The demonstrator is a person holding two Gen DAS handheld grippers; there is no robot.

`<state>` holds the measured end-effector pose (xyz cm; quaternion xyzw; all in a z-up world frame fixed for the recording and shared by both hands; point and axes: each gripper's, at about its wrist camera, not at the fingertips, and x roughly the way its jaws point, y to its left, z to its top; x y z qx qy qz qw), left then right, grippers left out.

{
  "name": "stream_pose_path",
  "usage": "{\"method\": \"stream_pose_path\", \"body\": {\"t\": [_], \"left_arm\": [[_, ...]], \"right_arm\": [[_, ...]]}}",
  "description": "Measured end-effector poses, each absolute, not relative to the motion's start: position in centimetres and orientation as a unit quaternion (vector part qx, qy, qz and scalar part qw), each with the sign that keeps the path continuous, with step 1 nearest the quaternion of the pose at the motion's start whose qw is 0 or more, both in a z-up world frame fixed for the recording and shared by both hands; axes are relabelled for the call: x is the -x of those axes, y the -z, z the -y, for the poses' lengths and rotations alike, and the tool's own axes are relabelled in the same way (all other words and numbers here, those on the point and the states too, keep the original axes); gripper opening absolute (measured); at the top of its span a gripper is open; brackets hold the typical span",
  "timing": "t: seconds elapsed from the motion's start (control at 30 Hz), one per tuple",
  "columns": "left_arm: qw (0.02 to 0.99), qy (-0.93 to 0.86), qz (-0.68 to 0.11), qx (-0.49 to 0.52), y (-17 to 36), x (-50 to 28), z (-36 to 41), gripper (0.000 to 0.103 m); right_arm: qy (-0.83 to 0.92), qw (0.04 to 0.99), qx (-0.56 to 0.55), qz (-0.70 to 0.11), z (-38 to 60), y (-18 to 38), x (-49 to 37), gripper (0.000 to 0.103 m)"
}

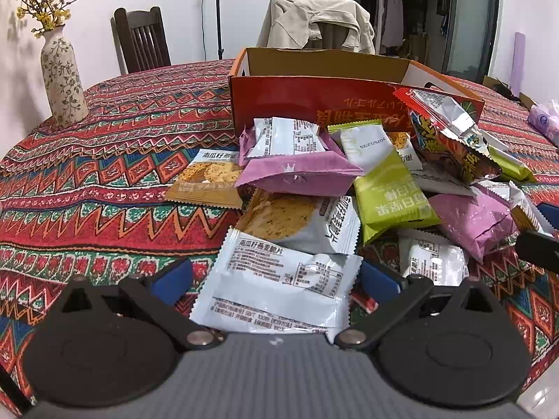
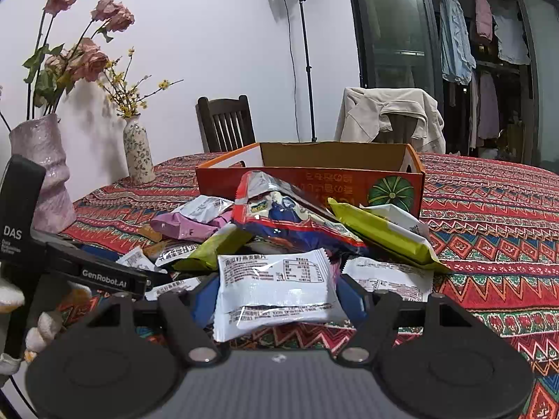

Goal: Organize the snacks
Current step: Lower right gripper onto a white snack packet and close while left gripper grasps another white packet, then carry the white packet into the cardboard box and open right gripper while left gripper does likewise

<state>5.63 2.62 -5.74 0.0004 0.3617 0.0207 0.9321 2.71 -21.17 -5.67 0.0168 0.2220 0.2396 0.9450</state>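
Note:
A heap of snack packets lies on the patterned tablecloth in front of an open orange-red cardboard box [image 1: 314, 104] [image 2: 223, 181]. The heap holds a purple packet [image 1: 297, 174] [image 2: 181, 227], a green one [image 1: 387, 192] [image 2: 384, 237] and a red crisp bag [image 1: 447, 139] [image 2: 290, 220]. My left gripper [image 1: 276, 279] is open around a white packet [image 1: 279, 279]; bare cloth shows beside its left pad. My right gripper [image 2: 276, 298] is shut on another white packet [image 2: 276, 289], which sits tilted just above the cloth. The left gripper's black body [image 2: 104, 276] shows in the right wrist view.
A floral vase [image 1: 63, 76] [image 2: 138, 153] and a pink vase [image 2: 45, 174] stand at the table's left. Behind the table are a dark wooden chair [image 2: 223, 125], a chair draped with a beige jacket [image 1: 314, 24] and a lamp stand [image 2: 304, 70]. A lilac pack [image 1: 545, 122] lies far right.

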Motion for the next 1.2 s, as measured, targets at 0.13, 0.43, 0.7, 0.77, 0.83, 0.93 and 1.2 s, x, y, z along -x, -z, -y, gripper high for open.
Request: {"method": "stream_pose_path", "body": {"t": [0.13,0.43,0.7,0.77,0.83,0.93,1.2], "left_arm": [[0.932,-0.031,-0.360,0.004,5.8,-5.4,-2.4,0.103],[0.941,-0.027,-0.339,0.003,5.7,-3.6,-2.2,0.090],[0.945,-0.018,-0.326,-0.004,5.4,-2.4,-2.0,0.072],[0.946,-0.012,-0.324,-0.004,5.3,-2.0,-2.0,0.070],[0.947,-0.007,-0.321,0.001,5.3,-1.6,-2.1,0.067],[0.949,-0.006,-0.315,0.005,5.1,-1.1,-2.3,0.062],[0.961,-0.002,-0.277,0.005,3.2,0.6,-2.5,0.062]], "right_arm": [[-0.242,0.944,-0.021,-0.222,21.4,5.8,-2.8,0.071],[-0.242,0.944,-0.027,-0.222,21.9,5.8,-2.8,0.071],[-0.246,0.943,-0.029,-0.222,21.8,5.9,-2.6,0.071],[-0.246,0.943,-0.029,-0.221,21.8,5.8,-2.6,0.071],[-0.245,0.944,-0.029,-0.220,21.9,5.7,-2.5,0.071],[-0.244,0.945,-0.030,-0.218,22.0,5.7,-2.4,0.071],[-0.242,0.947,-0.029,-0.210,22.0,5.4,-2.0,0.071]]}}
